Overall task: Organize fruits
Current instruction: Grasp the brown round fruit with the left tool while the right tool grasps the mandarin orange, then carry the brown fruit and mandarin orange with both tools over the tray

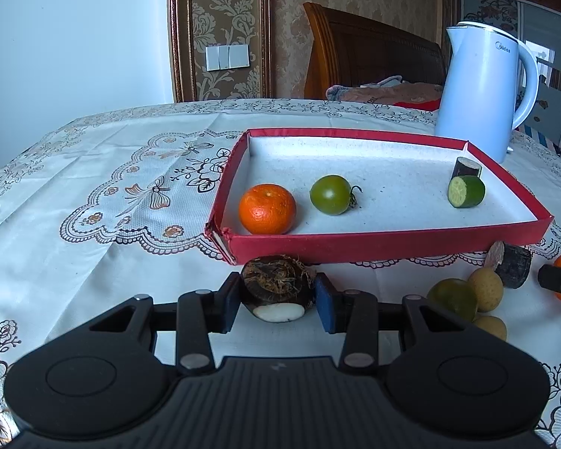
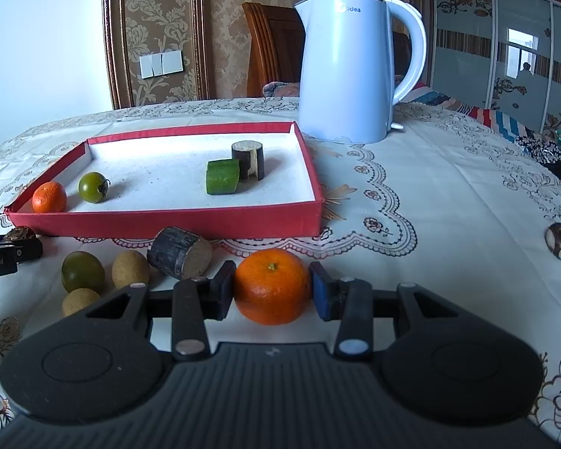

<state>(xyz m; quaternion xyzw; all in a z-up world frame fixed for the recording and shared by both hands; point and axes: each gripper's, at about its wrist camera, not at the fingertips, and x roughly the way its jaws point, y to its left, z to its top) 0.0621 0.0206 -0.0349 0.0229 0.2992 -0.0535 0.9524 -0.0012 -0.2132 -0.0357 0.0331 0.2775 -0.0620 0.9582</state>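
Left fingers [image 1: 277,301]: you grip the brown water chestnut [image 1: 276,284].
Right fingers [image 2: 272,292]: you grip the round orange mandarin [image 2: 272,286].
Red cardboard tray [image 2: 168,220]: above both loads in frame.

free: tray [image 2: 168,220] middle bare | blocked: kettle [image 2: 344,75] behind tray's far right corner

The tray [image 2: 168,220] is red outside and white inside, holding an orange mandarin [image 1: 267,208], a green tomato [image 1: 330,194], a green cucumber piece [image 2: 222,176] and a dark purple eggplant piece [image 2: 247,160]. The cloth [image 2: 448,194] on the counter is white with brown floral lace print. The kettle [image 2: 344,71] is pale blue, and each black tool has one blue pad [image 2: 321,292].
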